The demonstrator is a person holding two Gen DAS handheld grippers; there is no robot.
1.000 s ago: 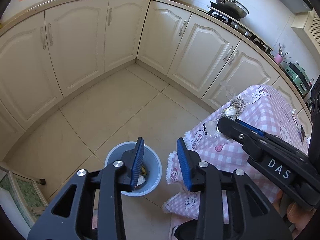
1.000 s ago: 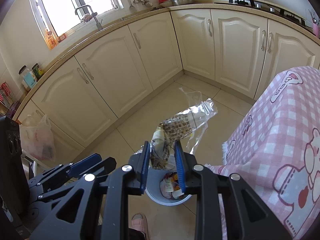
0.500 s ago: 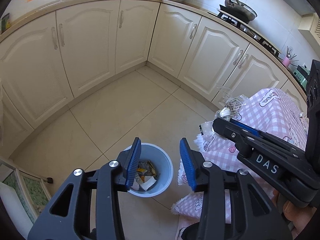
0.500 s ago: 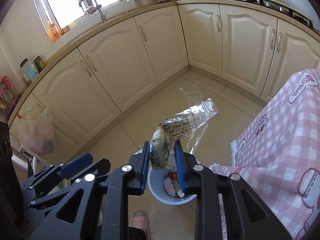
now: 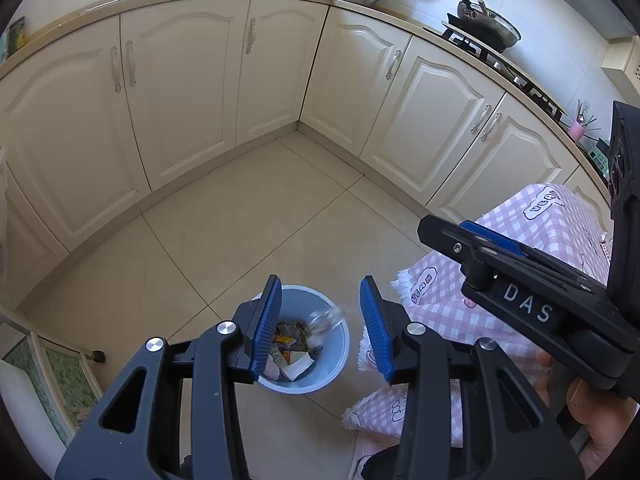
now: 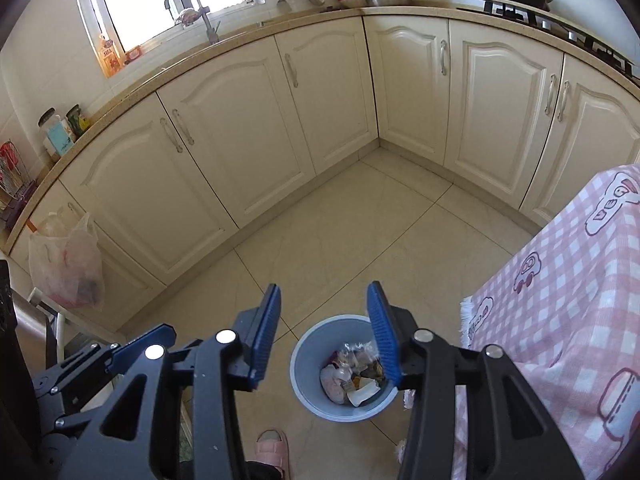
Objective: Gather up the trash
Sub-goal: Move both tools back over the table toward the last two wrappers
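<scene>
The right gripper [image 6: 322, 334] now stands with its blue pads spread wide and nothing between them; half a second ago those pads were pinched on a crinkled clear wrapper with a printed label, held up above the floor. That wrapper [image 6: 356, 354] has left the gripper and lies in the blue trash bin [image 6: 306, 376], on top of the other scraps there. In the left wrist view it shows as a blurred clear streak [image 5: 326, 318] just over the bin's contents, so it may not have settled.

The left gripper [image 5: 318, 326] is likewise spread open and empty, as it was in the earlier frames, hanging above the bin [image 5: 338, 354], which shows between its pads. The right tool's black body crosses the right side of that view, now without the wrapper at its tip.

The bin stands on the tiled floor [image 6: 360, 240] just beside the hanging edge of the pink checked tablecloth [image 6: 560, 280]. A pink slipper [image 6: 272, 446] shows at the bottom edge of the right wrist view, near the bin.
</scene>
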